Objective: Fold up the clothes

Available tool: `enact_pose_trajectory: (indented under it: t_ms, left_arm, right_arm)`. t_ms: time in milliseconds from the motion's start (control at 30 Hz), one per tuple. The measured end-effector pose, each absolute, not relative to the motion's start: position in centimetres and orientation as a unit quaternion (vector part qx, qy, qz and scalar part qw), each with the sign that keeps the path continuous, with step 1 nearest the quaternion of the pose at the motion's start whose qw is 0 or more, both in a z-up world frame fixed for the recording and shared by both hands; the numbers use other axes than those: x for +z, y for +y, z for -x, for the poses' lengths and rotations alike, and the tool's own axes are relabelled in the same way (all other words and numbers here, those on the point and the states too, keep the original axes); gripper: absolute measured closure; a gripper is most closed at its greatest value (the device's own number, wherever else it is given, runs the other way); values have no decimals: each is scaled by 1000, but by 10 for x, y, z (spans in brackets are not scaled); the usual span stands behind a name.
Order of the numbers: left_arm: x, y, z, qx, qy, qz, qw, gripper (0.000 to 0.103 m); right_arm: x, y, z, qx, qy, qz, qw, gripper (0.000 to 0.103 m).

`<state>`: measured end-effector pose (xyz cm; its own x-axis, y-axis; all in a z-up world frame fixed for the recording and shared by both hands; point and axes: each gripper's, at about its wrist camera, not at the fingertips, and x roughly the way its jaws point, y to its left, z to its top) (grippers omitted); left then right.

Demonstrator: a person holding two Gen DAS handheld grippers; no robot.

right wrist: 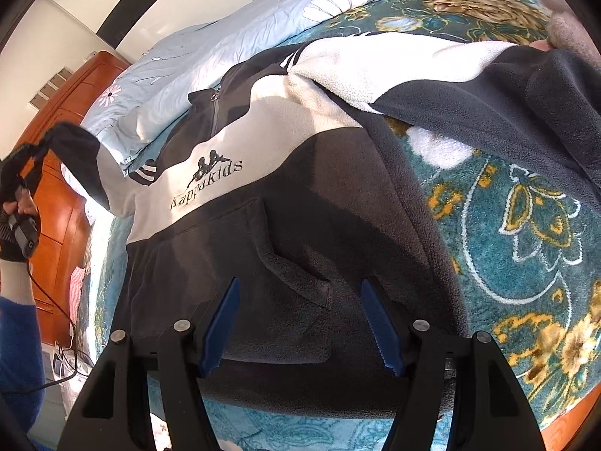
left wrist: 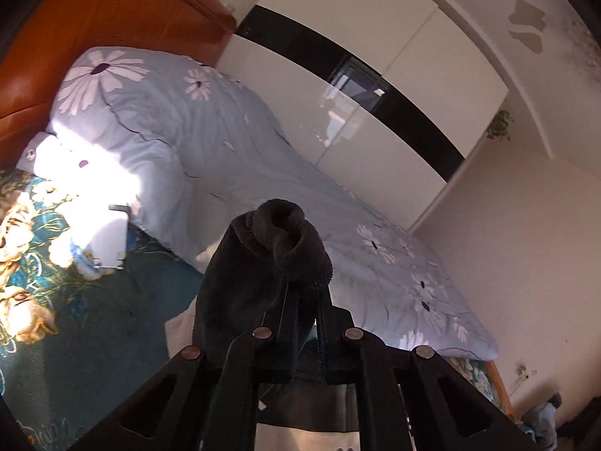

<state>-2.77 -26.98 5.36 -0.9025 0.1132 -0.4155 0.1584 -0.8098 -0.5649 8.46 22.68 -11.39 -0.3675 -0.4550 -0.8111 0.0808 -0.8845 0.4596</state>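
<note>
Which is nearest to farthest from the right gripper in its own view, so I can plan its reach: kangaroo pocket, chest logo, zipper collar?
From the right gripper:
1. Kangaroo pocket, just beyond the fingers.
2. Chest logo, mid-garment, left.
3. Zipper collar, top, near the quilt.

The bed [right wrist: 526, 248] wore a teal blanket with gold flowers. On it lay a black-and-white fleece pullover [right wrist: 263, 173], spread flat, and a pale blue daisy-print duvet [left wrist: 210, 143] bunched along the far side.
</note>
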Motion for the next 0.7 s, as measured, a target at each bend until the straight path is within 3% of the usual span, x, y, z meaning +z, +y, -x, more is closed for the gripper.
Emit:
enact_pose_trajectory:
  t_ms: [267,467,700]
  left_arm:
    - [19,-128,106,-899,307,-291,-115,94]
    - [-58,-42,134,-863,278,-400,-134,94]
    - [-116,1,129,-836,278,-460,-116,94]
  right_arm:
    - [-112,249,-87,-810,-190,-533,151,35]
    - [-116,256,-89,-806,-196,-538,150,35]
    - [-121,258,-91,-801,-194,-545,154,35]
